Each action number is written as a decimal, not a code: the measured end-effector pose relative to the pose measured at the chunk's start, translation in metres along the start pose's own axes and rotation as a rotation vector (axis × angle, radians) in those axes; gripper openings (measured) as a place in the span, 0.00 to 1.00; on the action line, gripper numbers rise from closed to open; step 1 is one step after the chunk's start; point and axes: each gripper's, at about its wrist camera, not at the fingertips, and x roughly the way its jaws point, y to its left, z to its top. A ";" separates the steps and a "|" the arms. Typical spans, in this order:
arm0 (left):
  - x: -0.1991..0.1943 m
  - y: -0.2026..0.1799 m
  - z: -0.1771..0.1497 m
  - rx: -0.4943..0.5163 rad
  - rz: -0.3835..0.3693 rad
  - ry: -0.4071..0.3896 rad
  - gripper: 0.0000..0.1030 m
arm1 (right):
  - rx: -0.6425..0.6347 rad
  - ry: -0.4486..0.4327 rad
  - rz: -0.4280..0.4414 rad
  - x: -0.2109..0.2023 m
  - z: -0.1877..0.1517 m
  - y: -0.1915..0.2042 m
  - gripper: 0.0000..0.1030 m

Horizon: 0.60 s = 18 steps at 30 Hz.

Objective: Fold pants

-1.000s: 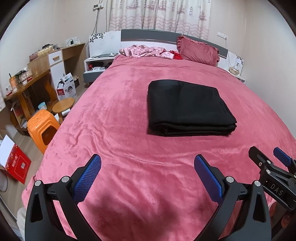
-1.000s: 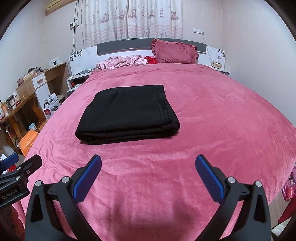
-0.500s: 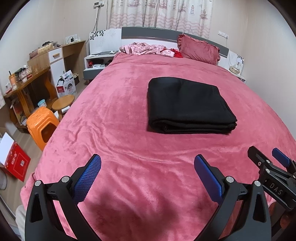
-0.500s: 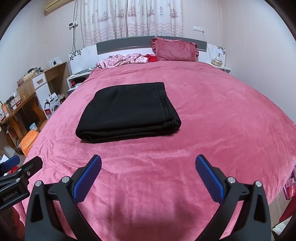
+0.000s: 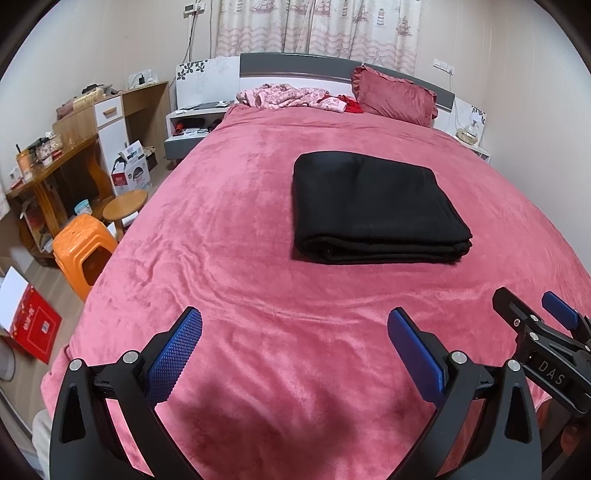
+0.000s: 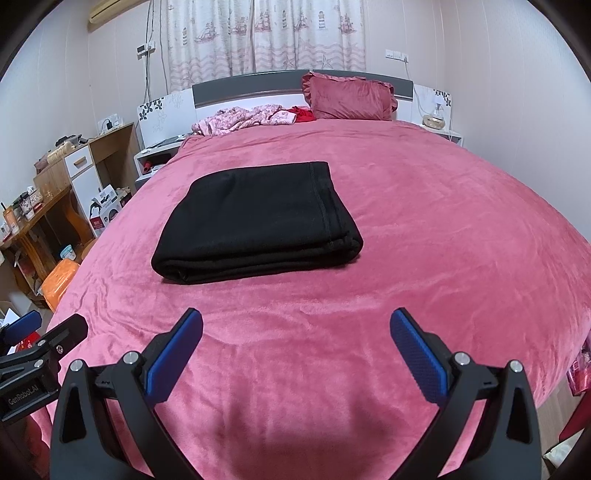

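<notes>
Midway up a pink fleece bedspread (image 5: 229,236), the black pants (image 5: 373,206) lie folded into a thick, neat rectangle, stacked layers showing along the near edge and a stitched hem running down the right side in the right wrist view (image 6: 258,221). We hold both tools over the foot of the bed, well apart from the garment. Our left gripper (image 5: 293,343) has its blue-padded fingers (image 5: 173,358) spread wide with nothing between them, only bedspread below. Our right gripper (image 6: 295,343) is likewise splayed and empty, its textured pads (image 6: 417,354) clear of the cloth. Each tool shows at the edge of the other's view: the right one low at the right of the left wrist view (image 5: 546,343), the left one low at the left of the right wrist view (image 6: 33,354). At the head of the bed, a dark pink pillow (image 6: 351,99) leans against the grey headboard (image 6: 251,86), beside a crumpled floral garment (image 6: 243,118). Left of the bed stand an orange plastic stool (image 5: 81,251), a round wooden stool (image 5: 123,205) and a cluttered wooden desk (image 5: 55,166); patterned curtains (image 6: 266,33) hang behind.
</notes>
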 end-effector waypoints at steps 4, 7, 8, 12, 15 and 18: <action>0.000 0.000 0.000 0.007 0.001 0.002 0.97 | 0.000 -0.001 0.000 0.000 0.000 -0.001 0.98; 0.001 0.000 0.000 0.006 0.000 0.005 0.97 | 0.000 0.000 0.000 0.000 0.000 0.000 0.98; 0.001 0.000 0.000 0.006 0.001 0.007 0.97 | 0.000 0.000 0.001 0.000 -0.001 0.000 0.98; 0.001 0.001 0.000 0.002 0.000 0.012 0.97 | 0.001 0.003 0.001 0.000 -0.001 0.000 0.98; 0.002 0.002 -0.001 0.002 0.003 0.013 0.97 | 0.002 0.004 0.001 0.001 -0.001 0.000 0.98; 0.003 0.002 -0.001 0.003 0.002 0.018 0.97 | 0.001 0.007 0.001 0.001 -0.001 0.000 0.98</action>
